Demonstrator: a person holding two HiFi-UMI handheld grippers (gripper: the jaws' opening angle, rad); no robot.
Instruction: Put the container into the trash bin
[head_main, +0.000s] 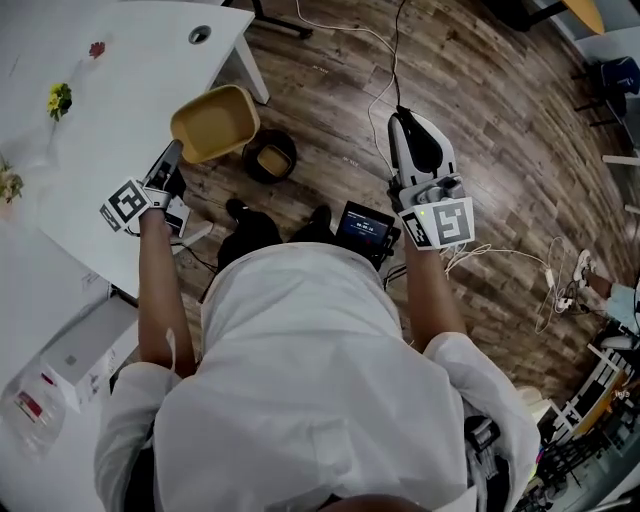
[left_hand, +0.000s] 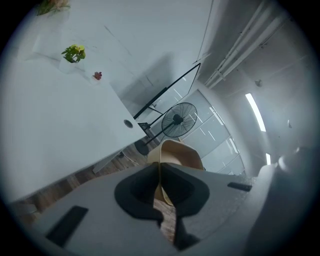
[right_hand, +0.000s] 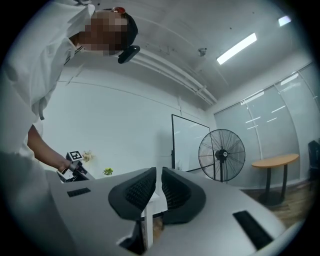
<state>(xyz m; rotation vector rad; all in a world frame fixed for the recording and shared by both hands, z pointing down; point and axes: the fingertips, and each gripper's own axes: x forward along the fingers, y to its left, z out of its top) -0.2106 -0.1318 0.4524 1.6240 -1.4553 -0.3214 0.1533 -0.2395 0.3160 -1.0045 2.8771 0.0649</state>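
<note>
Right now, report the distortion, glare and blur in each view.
Head view: sharp, evenly lit, wooden floorboards curve toward the edges. Left gripper view: fisheye circle with dark corners, softly blurred, the yellow rectangular container hazy, ceiling light strip glaring. Right gripper view: same fisheye, sharper, its ceiling light strip bright.

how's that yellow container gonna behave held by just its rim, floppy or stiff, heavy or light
Probably stiff: the yellow container holds its tray shape though the left gripper pinches only one rim. Likely light: it looks thin-walled and empty. Gripped at one edge, it may swing or slip if jerked.
</note>
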